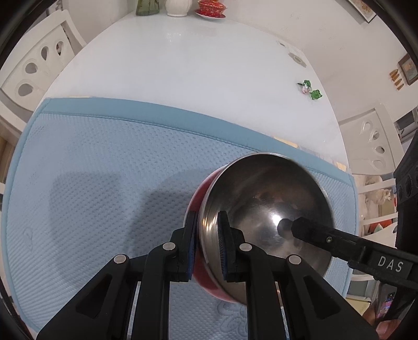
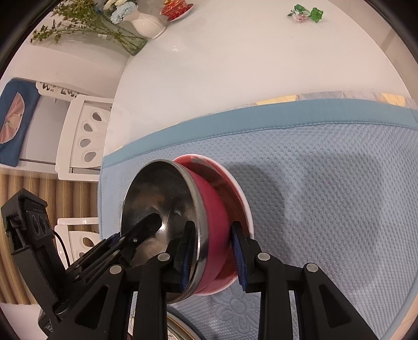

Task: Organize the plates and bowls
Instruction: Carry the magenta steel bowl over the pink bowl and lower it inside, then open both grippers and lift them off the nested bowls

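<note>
A steel bowl (image 1: pixel 266 206) with a red outer wall is held tilted on its side above the light blue mat (image 1: pixel 104 162). My left gripper (image 1: pixel 207 242) is shut on its rim, one finger inside and one outside. In the right wrist view the steel bowl (image 2: pixel 162 198) nests in a red and white bowl (image 2: pixel 222 209). My right gripper (image 2: pixel 213 252) is shut across both bowls' walls, one finger inside the steel bowl and one at the outer bowl's white rim. Its finger shows in the left wrist view inside the steel bowl (image 1: pixel 337 243).
The white table (image 1: pixel 196 60) carries a white vase (image 1: pixel 177 6), a green glass vase (image 1: pixel 147 6), a red lidded bowl on a saucer (image 1: pixel 210 7) and green glass ornaments (image 1: pixel 311 90). White chairs (image 1: pixel 36 62) stand around. A plate rim (image 2: pixel 180 332) lies below the right gripper.
</note>
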